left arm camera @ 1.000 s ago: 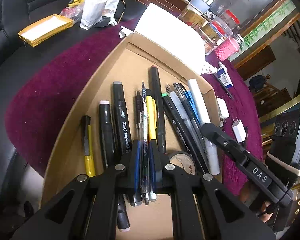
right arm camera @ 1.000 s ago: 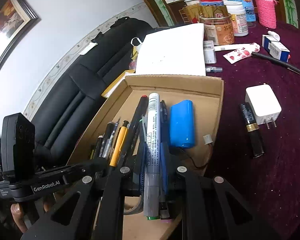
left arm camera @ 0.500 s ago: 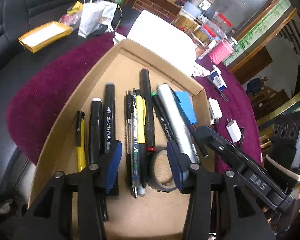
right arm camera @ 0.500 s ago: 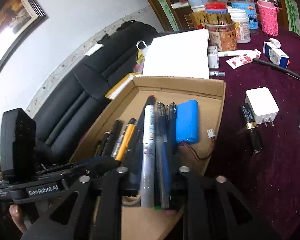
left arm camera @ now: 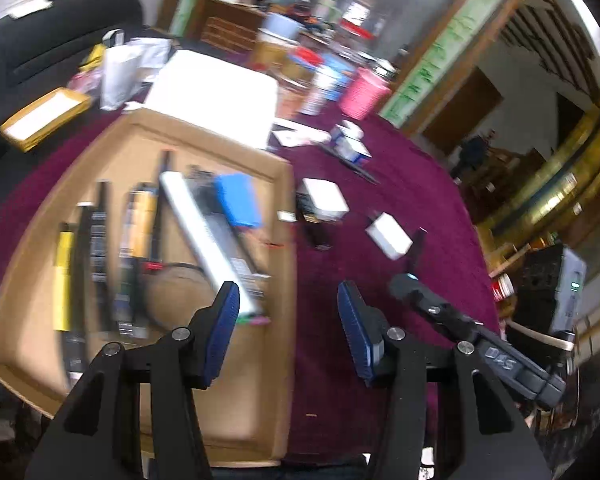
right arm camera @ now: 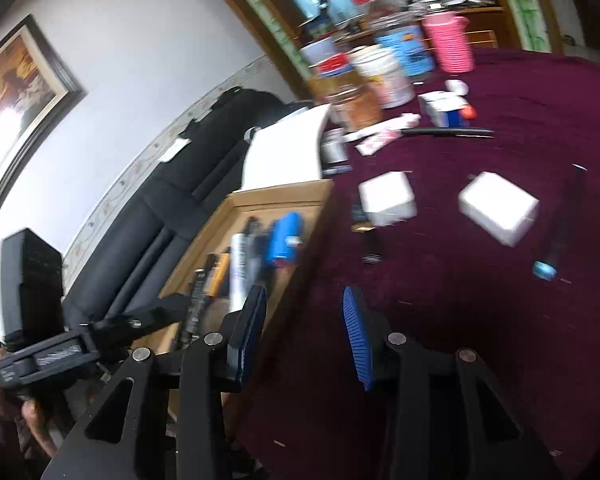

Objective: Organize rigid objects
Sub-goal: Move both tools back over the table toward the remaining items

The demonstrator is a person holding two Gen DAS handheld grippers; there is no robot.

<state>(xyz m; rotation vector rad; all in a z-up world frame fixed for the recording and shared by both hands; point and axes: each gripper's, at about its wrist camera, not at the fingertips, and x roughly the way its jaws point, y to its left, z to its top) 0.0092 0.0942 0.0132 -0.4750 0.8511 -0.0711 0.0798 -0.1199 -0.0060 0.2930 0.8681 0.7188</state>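
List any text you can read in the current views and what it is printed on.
"DAS": white letters, seen upside down, on the right gripper body in the left wrist view.
White label on the left gripper body in the right wrist view: blurred, unreadable.
Print on the white marker in the cardboard box: blurred, unreadable.
Jar and bottle labels at the back: blurred, unreadable.

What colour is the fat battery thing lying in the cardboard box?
Blue. The battery shows best in the left wrist view, lying beside the pens in the box.

Blurred pens and markers lie roughly side by side in the shallow cardboard box.
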